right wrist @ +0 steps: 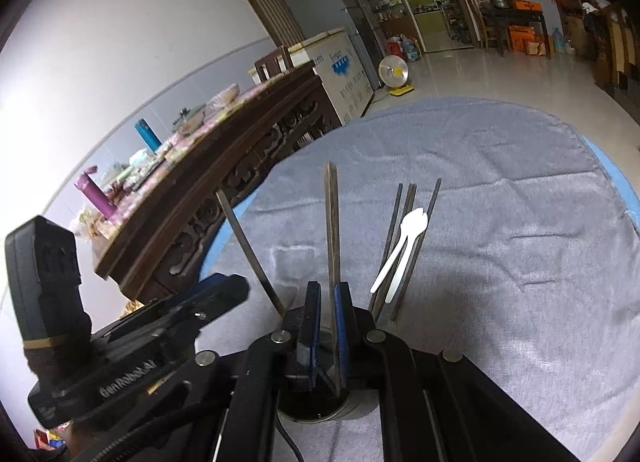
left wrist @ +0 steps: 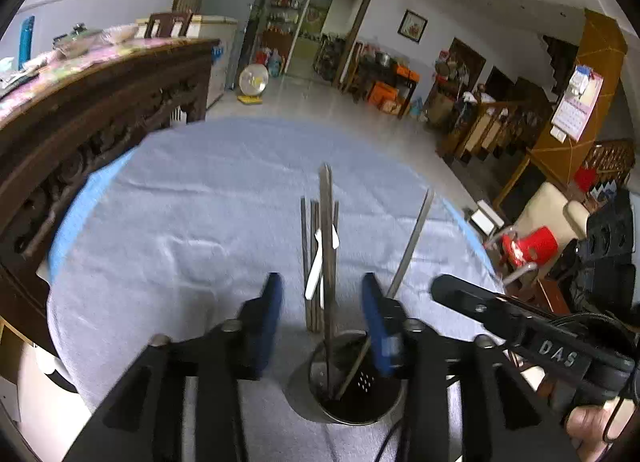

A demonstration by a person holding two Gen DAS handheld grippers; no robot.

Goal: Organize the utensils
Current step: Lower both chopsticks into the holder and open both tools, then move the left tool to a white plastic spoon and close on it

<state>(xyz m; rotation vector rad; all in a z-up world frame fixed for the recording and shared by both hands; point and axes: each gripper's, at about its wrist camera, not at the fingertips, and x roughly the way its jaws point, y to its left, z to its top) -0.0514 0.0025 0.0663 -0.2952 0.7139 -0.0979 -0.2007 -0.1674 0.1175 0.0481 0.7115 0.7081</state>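
A round metal utensil holder (left wrist: 352,394) stands on the grey cloth, with two chopsticks upright in it (left wrist: 329,262) and one leaning right (left wrist: 412,242). My left gripper (left wrist: 322,294) is open just above and behind the holder. My right gripper (right wrist: 328,302) is shut on a pair of dark chopsticks (right wrist: 332,222), which stand upright over the holder (right wrist: 320,406). Several more chopsticks (right wrist: 404,246) and two white plastic spoons (right wrist: 404,238) lie on the cloth beyond; they also show in the left wrist view (left wrist: 316,262).
The grey cloth (left wrist: 192,222) covers a round table with a blue rim. A carved dark wooden sideboard (right wrist: 224,178) loaded with bottles and dishes stands to the left. A red stool (left wrist: 528,246) and furniture lie to the right.
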